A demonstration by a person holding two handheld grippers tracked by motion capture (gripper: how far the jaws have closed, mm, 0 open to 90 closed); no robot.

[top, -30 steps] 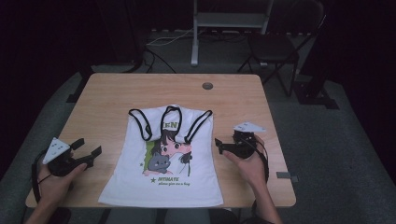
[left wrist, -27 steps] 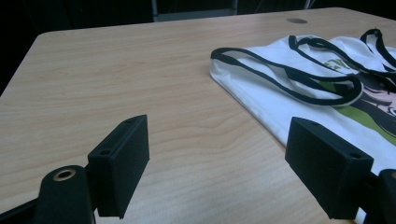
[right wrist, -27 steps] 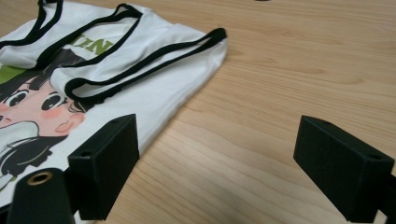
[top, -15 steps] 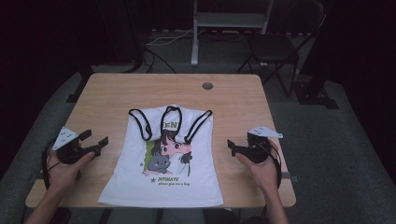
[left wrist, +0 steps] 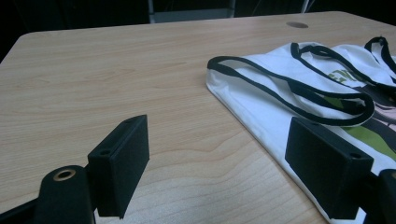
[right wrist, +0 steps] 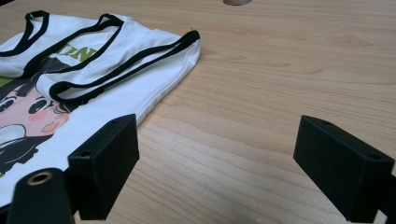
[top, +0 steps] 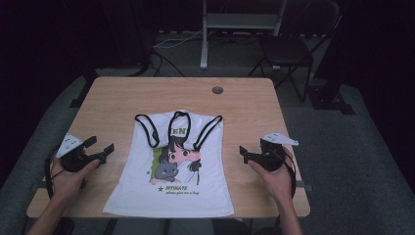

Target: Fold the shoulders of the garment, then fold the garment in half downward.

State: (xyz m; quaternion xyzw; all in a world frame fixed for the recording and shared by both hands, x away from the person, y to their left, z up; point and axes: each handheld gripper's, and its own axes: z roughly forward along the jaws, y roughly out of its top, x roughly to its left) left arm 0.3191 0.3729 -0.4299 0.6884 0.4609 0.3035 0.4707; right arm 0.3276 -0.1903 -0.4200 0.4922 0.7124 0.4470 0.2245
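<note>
White cotton with black trim, the tank top (top: 173, 166) lies flat in the middle of the wooden tabletop (top: 244, 110), its straps toward the far edge and its hem at the near edge, with a cartoon girl and a grey cat printed on the front. The left gripper (top: 100, 149) sits off the shirt's left side, held in the person's left hand (top: 66, 174) low over bare wood, its jaws spread wide and holding nothing; from the left gripper view, one jaw is over wood and the other stands in front of the shirt's edge, just below the black-edged armhole. The right gripper (top: 243, 153) rests on the other side, gripped by the right hand (top: 276, 176), jaws likewise wide apart and empty, near the shirt's right edge but not touching it. A small round hole (top: 217, 90) shows in the tabletop beyond the straps, and a dark chair (top: 288, 49) stands on the floor behind.
</note>
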